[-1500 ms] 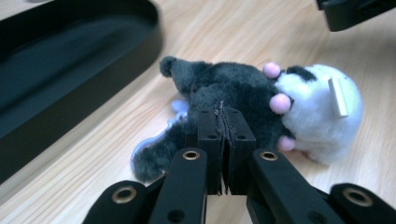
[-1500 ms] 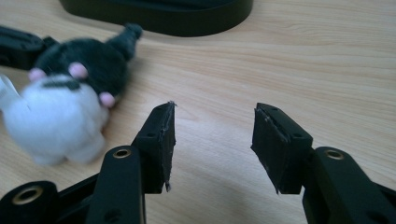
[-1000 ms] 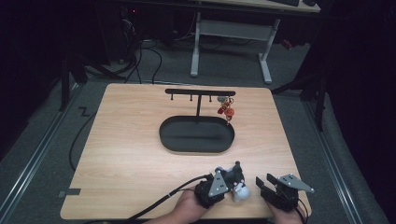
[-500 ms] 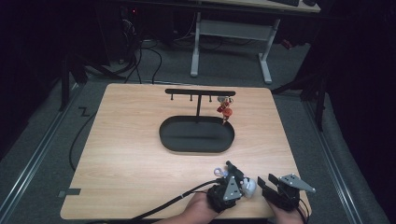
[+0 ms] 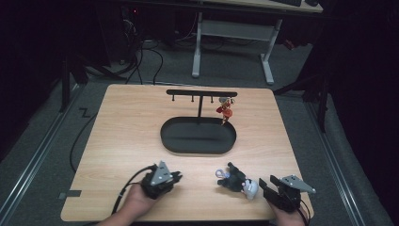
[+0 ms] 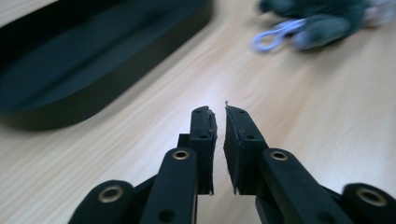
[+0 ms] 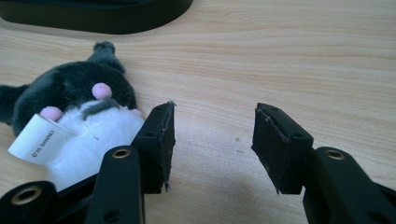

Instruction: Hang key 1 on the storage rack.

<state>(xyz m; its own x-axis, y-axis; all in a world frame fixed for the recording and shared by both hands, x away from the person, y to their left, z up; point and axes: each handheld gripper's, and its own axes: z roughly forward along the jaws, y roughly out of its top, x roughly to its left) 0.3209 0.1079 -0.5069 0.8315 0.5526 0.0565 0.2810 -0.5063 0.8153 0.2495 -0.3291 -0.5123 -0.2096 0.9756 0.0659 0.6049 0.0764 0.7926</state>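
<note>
The plush toy (image 5: 237,181) looks soft and light, best pinched by its pale loop (image 5: 220,173), probably; the left gripper (image 6: 220,122) is nearly closed and empty, the right gripper (image 7: 214,130) gapes wide, holding nothing

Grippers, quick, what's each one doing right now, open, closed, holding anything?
Left gripper: shut, holding nothing.
Right gripper: open, holding nothing, beside the plush toy.
</note>
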